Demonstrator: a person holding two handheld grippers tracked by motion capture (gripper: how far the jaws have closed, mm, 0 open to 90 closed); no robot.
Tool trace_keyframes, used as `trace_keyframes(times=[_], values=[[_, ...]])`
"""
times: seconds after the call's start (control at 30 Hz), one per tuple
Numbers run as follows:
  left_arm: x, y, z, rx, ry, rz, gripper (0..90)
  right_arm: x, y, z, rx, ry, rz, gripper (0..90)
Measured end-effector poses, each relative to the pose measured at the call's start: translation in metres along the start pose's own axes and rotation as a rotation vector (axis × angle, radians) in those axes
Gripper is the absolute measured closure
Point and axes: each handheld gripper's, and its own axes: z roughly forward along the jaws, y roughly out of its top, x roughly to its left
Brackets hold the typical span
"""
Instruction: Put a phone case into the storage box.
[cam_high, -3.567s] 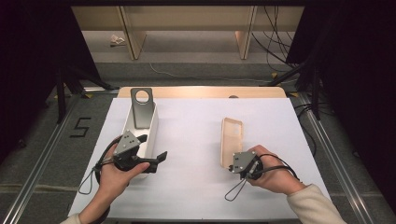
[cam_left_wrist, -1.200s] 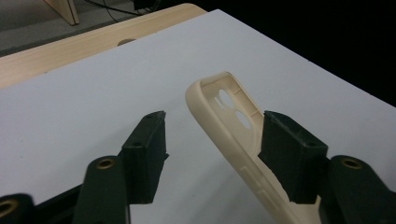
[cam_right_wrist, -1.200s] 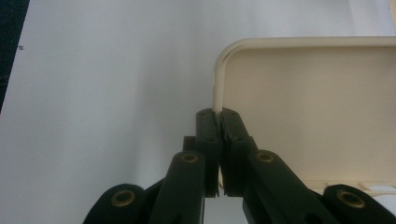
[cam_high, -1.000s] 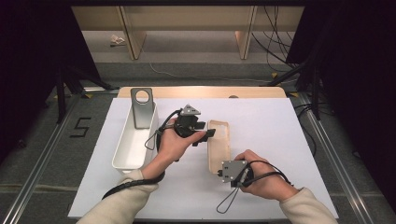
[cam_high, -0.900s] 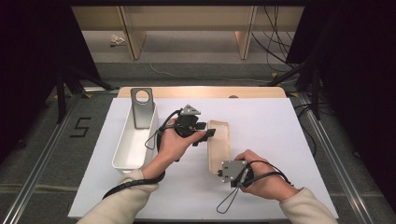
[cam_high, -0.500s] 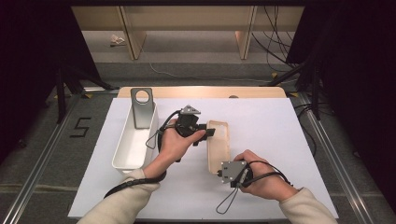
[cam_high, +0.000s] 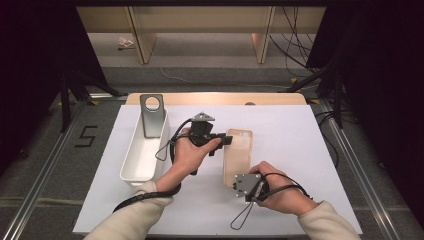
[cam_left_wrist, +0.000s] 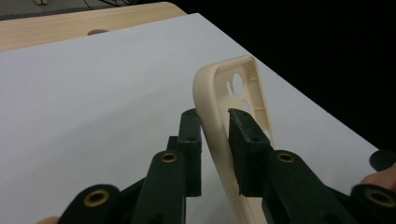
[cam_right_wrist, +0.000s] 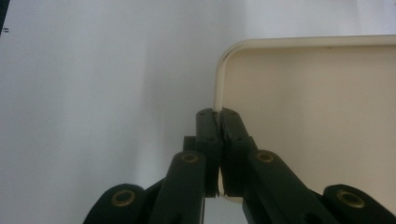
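White bench (cam_high: 310, 150) bore a light, bendy phone case (cam_high: 239, 152), so we pinched its thin rim: right tongs (cam_right_wrist: 219, 122) clamped on the near corner, left tongs (cam_left_wrist: 215, 140) just closing around the side wall.

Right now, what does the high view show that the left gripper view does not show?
High view: the white bin with a grey stand leaning in it, and the right gripper shut on the near end of the phone case. Left gripper view: the case's side wall between the left gripper jaws, which have just been closing, and its camera holes. Both share the case and the white table sheet.
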Motion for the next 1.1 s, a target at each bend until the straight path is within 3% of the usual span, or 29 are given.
trace_keyframes(times=[0.17, 0.3, 0.37, 0.43, 0.6, 0.63, 0.8, 0.97, 1.1], values=[[-0.005, 0.001, -0.003, -0.032, -0.057, -0.055, 81.0, -0.001, -0.001, 0.001, 0.010, -0.009, 0.002, 88.2], [-0.008, 0.002, -0.005, -0.051, -0.062, -0.041, 82.1, -0.002, -0.002, 0.000, 0.012, -0.027, 0.013, 86.8], [-0.008, 0.003, -0.006, -0.048, -0.023, 0.007, 82.4, -0.003, -0.003, 0.001, 0.005, -0.030, 0.023, 82.1], [-0.006, 0.003, -0.007, -0.051, -0.004, 0.025, 82.4, -0.004, -0.004, 0.001, -0.009, -0.033, 0.031, 75.8], [-0.005, 0.002, -0.010, -0.072, 0.056, 0.107, 82.3, -0.006, -0.006, -0.001, -0.047, -0.045, 0.103, 62.9], [-0.005, 0.001, -0.011, -0.076, 0.057, 0.111, 82.3, -0.007, -0.007, -0.002, -0.055, -0.031, 0.115, 60.1], [-0.004, 0.002, -0.014, -0.106, 0.068, 0.124, 82.3, -0.008, -0.011, -0.003, -0.122, -0.055, 0.195, 48.9], [-0.001, 0.003, -0.020, -0.124, 0.085, 0.134, 82.2, -0.008, -0.019, -0.008, -0.186, -0.056, 0.305, 38.9], [0.003, 0.004, -0.027, -0.138, 0.094, 0.143, 82.3, -0.007, -0.027, -0.013, -0.242, -0.091, 0.383, 33.5]])
